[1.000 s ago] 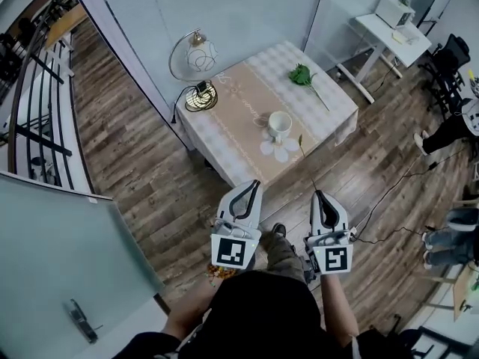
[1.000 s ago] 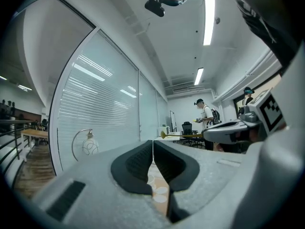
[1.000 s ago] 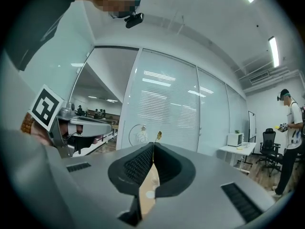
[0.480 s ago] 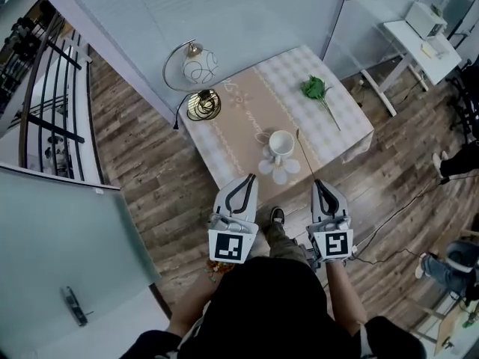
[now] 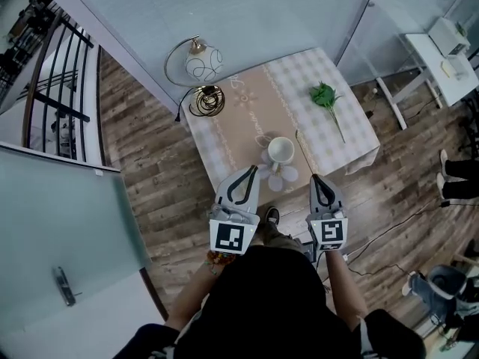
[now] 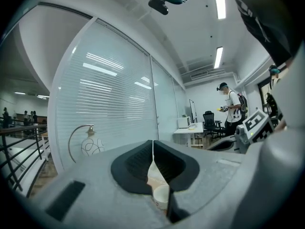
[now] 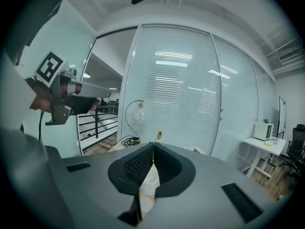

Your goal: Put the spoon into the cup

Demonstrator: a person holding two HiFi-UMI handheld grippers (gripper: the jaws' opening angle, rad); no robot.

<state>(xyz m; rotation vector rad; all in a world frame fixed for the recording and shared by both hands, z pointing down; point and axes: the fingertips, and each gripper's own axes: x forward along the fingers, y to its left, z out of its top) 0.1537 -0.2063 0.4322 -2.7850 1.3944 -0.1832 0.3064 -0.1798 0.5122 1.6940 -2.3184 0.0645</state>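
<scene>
A white cup (image 5: 281,150) stands on a flower-shaped coaster (image 5: 278,173) near the front edge of the small checked table (image 5: 344,129). My right gripper (image 5: 314,177) is shut on the thin handle of a long spoon (image 5: 303,149), which points forward over the table just right of the cup. In the right gripper view the spoon's small golden bowl (image 7: 158,135) sticks up above the closed right gripper (image 7: 153,148). My left gripper (image 5: 251,170) is shut and holds nothing, at the table's front edge left of the cup. Between the left gripper (image 6: 152,144) jaws the cup (image 6: 161,195) shows below.
A globe lamp (image 5: 200,62) on a wire arc with a coiled cable (image 5: 207,99) stands at the table's back left. A green artificial flower (image 5: 325,96) lies at the back right. A glass wall runs behind; a white desk (image 5: 449,54) stands far right.
I have stepped closer to the table. Both grippers now reach its front edge, and the spoon has come over the tabletop beside the cup.
</scene>
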